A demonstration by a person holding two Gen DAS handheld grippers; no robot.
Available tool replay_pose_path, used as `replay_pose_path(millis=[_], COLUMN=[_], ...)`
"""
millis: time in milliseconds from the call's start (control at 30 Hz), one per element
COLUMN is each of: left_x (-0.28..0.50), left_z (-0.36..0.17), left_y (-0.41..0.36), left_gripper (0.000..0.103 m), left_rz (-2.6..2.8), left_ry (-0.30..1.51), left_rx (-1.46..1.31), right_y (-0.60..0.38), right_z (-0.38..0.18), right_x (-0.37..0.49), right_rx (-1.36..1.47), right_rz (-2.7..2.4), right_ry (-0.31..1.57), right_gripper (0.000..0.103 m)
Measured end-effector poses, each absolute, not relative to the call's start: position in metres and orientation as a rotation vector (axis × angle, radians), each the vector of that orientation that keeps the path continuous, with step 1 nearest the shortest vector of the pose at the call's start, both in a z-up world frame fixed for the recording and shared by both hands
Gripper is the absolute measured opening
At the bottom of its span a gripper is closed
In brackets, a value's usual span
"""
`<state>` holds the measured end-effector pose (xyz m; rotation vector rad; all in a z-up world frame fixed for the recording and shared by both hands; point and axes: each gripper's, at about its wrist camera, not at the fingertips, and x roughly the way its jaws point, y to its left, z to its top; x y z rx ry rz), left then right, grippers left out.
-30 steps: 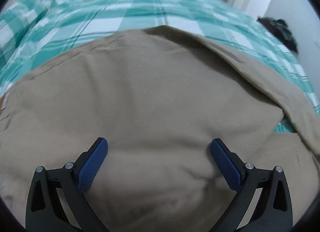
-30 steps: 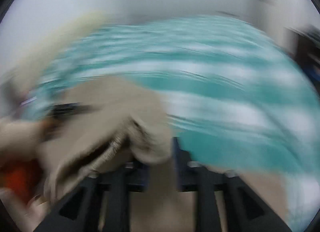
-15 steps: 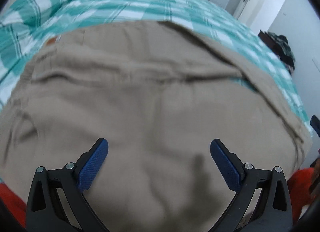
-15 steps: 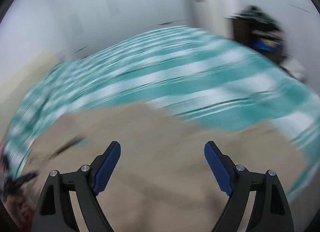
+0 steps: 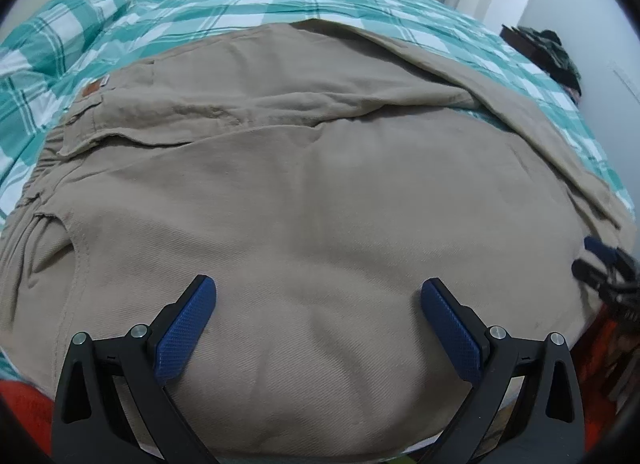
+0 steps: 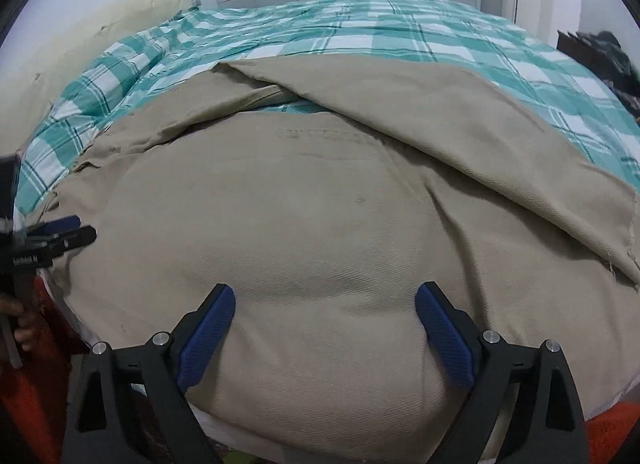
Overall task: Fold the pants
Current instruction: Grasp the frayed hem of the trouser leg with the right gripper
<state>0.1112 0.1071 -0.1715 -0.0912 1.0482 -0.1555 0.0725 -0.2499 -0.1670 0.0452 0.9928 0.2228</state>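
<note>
Beige pants lie spread on the bed, one leg folded over the other. The waistband with a brown label is at the left in the left wrist view. My left gripper hovers open over the flat cloth with nothing between its blue pads. My right gripper hangs over the pants further along; its jaws are opening and the pads press on nothing. Each gripper shows at the edge of the other's view: the right gripper and the left gripper.
The bed carries a teal and white checked cover with a cream pillow at its far left. A dark pile of clothes sits on furniture at the right. A person's hand and orange clothing are at the near edge.
The right gripper let go of the bunched cloth, opened wide and swung over the flat pants. The left view slid along the pants until the waistband came in, then held still.
</note>
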Motion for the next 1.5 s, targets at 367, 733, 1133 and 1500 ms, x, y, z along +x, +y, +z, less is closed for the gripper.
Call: replay_pose_path(millis=[367,733,1133,1500], left_x=[0.111,0.108,0.124,0.124], left_z=[-0.161,-0.154,-0.176,-0.180], left_y=[0.137,0.123,0.128,0.122], left_gripper=[0.102,0.102,0.102,0.102], left_rz=[-0.083,-0.101,-0.040,-0.040], left_ry=[0.979,0.938,1.000,1.008], left_rx=[-0.213,-0.136,-0.142,-0.064], right_y=[-0.248,-0.273,-0.354,-0.418], right_z=[-0.157,-0.167,-0.153,-0.187], right_x=[0.095,0.102,0.098,0.146], right_rx=[0.044,0.133,0.734,1.271], right_rz=[0.239,0.199,0.173,-0.320], right_ry=[0.964,0.973,0.817,0.839], right_gripper=[0.094,0.095,0.094,0.087])
